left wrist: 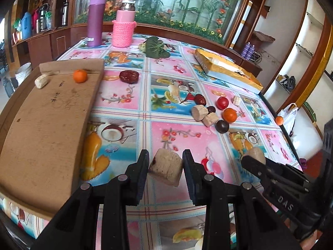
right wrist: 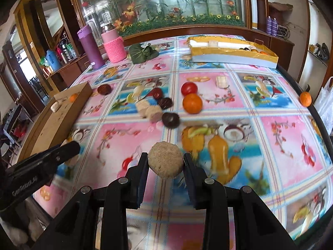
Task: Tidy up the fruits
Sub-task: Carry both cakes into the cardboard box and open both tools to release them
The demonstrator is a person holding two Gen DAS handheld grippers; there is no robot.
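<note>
Both grippers carry cargo clear of the tablecloth: the left gripper clamps a pale wedge-shaped fruit chunk and the right gripper pinches a round beige slice, probably bound for the cardboard tray alongside its small orange.

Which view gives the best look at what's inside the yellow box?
The right wrist view: it looks into the yellow box, showing an orange and dark fruit at its right end. The left wrist view shows the box at a flatter angle, its contents barely visible.
</note>
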